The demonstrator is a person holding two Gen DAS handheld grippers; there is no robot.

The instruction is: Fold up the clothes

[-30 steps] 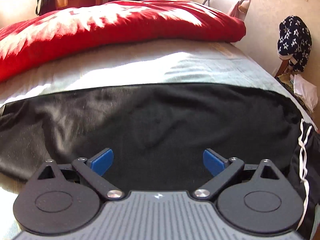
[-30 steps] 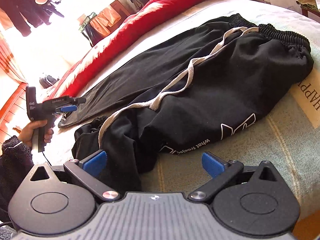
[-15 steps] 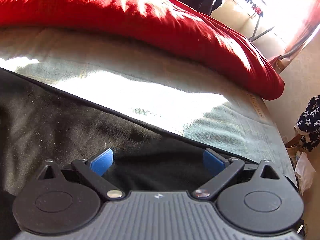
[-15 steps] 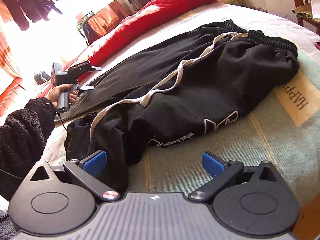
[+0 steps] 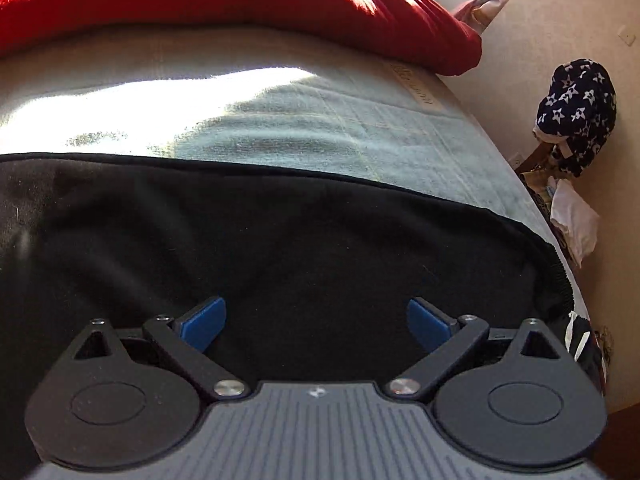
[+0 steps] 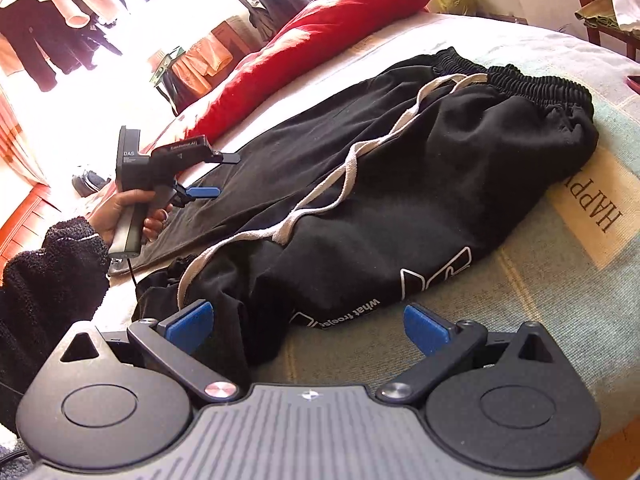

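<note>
Black trousers (image 6: 400,184) spread on bed (image 6: 560,272), long axis lower left to upper right of frame. Left gripper (image 6: 212,174) over far leg, jaws wide, empty. Right gripper (image 6: 306,326) near crumpled leg, jaws wide, empty.

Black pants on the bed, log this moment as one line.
task: fold clothes | black pants: unfolded on bed | left gripper: open, over pants | right gripper: open, empty
</note>
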